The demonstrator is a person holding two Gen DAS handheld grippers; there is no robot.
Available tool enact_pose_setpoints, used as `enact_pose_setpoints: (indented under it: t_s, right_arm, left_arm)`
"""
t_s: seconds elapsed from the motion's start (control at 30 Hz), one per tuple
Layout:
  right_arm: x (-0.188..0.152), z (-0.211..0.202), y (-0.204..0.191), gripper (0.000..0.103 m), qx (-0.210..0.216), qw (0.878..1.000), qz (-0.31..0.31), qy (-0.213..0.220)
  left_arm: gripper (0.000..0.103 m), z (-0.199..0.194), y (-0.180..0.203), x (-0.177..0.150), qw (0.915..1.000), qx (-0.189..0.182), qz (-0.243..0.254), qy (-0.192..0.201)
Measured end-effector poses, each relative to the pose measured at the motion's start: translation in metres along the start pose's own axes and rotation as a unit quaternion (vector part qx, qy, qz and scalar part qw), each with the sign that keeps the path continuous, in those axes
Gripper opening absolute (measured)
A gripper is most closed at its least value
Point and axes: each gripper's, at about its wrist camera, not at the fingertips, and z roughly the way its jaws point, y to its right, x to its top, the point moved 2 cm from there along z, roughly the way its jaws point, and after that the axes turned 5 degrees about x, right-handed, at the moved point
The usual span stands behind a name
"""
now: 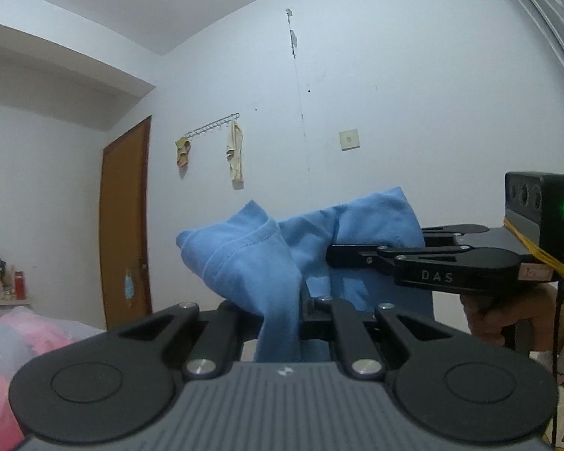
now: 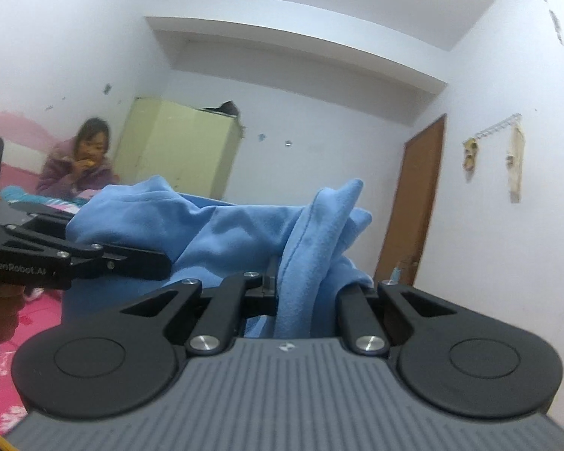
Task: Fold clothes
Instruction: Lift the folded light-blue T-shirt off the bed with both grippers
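Observation:
A light blue garment (image 1: 259, 255) is held up in the air between both grippers. My left gripper (image 1: 282, 300) is shut on a bunched edge of it, and the cloth drapes down over its fingers. My right gripper (image 2: 300, 285) is shut on another bunched part of the same blue garment (image 2: 214, 233). In the left wrist view the right gripper (image 1: 342, 255) reaches in from the right, level with the cloth. In the right wrist view the left gripper (image 2: 146, 261) reaches in from the left. The fingertips are hidden by fabric.
A pink patterned bed (image 2: 26, 323) lies below and to the left. A person (image 2: 82, 161) sits at the far side near a green wardrobe (image 2: 180, 150). A brown door (image 1: 126, 221) and a wall hook rack (image 1: 214, 127) are behind.

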Motion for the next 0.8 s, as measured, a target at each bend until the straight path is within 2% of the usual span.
enact_pose_setpoints:
  t_s: [0.27,0.5,0.8]
  right_arm:
    - [-0.036,0.047,0.042,0.006,-0.007,0.999,0.036,-0.002]
    - [-0.063,0.063,0.051,0.006,0.001,0.999,0.052,-0.009]
    - [-0.081,0.081,0.055,0.006,0.019,0.998,0.062,-0.016]
  left_arm:
    - [0.010,0.039,-0.006,-0.022,0.9997,0.002,-0.009,-0.022]
    - [0.010,0.054,-0.016,-0.040,0.9993,0.005,0.004,-0.037]
    - [0.010,0.059,-0.041,-0.049,0.9982,0.015,-0.014,-0.057]
